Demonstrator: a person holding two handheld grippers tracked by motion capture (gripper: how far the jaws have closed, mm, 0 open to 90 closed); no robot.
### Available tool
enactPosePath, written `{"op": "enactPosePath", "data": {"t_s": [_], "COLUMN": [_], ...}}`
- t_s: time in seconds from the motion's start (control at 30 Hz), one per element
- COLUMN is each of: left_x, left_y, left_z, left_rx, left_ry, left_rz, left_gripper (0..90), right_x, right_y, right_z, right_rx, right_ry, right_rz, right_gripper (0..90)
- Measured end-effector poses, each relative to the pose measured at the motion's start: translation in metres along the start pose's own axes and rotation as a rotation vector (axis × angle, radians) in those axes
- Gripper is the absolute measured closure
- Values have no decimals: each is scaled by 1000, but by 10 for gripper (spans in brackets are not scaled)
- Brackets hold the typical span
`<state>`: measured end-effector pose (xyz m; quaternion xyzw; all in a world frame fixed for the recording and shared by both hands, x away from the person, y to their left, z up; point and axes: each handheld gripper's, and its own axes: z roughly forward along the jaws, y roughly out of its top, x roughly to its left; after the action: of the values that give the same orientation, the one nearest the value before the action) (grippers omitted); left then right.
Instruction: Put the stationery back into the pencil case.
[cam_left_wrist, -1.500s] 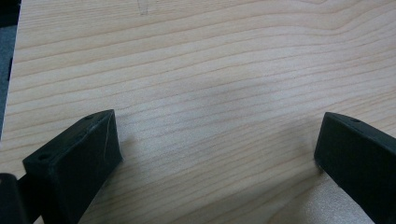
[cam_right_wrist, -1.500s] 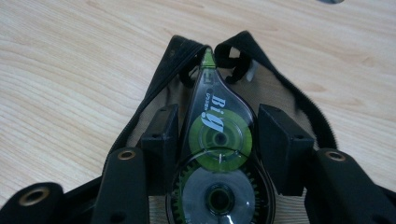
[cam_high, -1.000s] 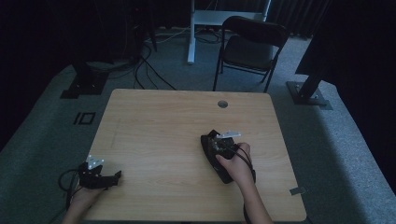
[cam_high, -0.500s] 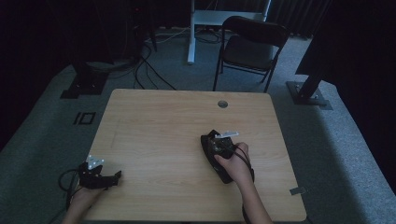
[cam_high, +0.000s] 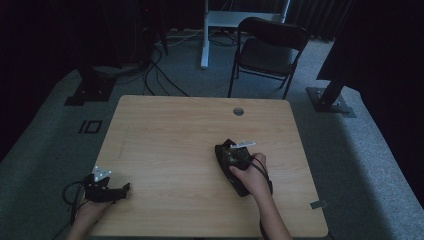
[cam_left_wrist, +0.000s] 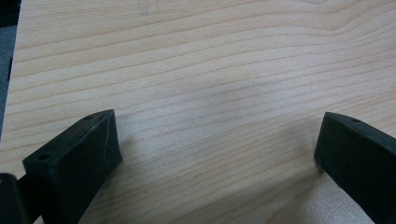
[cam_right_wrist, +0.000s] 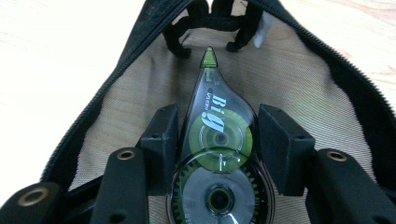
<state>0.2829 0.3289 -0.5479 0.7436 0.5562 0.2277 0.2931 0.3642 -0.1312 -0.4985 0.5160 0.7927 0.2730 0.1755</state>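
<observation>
A clear correction tape dispenser (cam_right_wrist: 219, 135) with green reels and a green tip sits between the jaws of my right gripper (cam_right_wrist: 218, 122), which is shut on its sides. It hangs inside the mouth of an unzipped black pouch (cam_right_wrist: 303, 84) with tan lining, tip pointing toward the pouch's far end. In the high view the right gripper (cam_high: 231, 156) and the pouch (cam_high: 242, 186) lie right of the table's middle. My left gripper (cam_high: 121, 189) rests at the front left corner, open over bare wood (cam_left_wrist: 219, 140), holding nothing.
The wooden table (cam_high: 175, 135) has a round cable hole (cam_high: 238, 111) near its far edge. A dark folding chair (cam_high: 270, 50) stands behind the table. Cables and stand bases lie on the grey carpet around it.
</observation>
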Motion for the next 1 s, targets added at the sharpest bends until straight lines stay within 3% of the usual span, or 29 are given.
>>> {"op": "enactPosePath", "data": {"t_s": [0.5, 1.0], "left_x": [0, 0], "left_y": [0, 0], "left_z": [0, 0], "left_rx": [0, 0], "left_ry": [0, 0], "left_rz": [0, 0], "left_gripper": [4, 4], "right_x": [-1, -4], "right_y": [0, 2], "right_z": [2, -12], "right_rx": [24, -35], "right_ry": [10, 47], "right_rz": [-10, 1], "right_gripper": [491, 437]}}
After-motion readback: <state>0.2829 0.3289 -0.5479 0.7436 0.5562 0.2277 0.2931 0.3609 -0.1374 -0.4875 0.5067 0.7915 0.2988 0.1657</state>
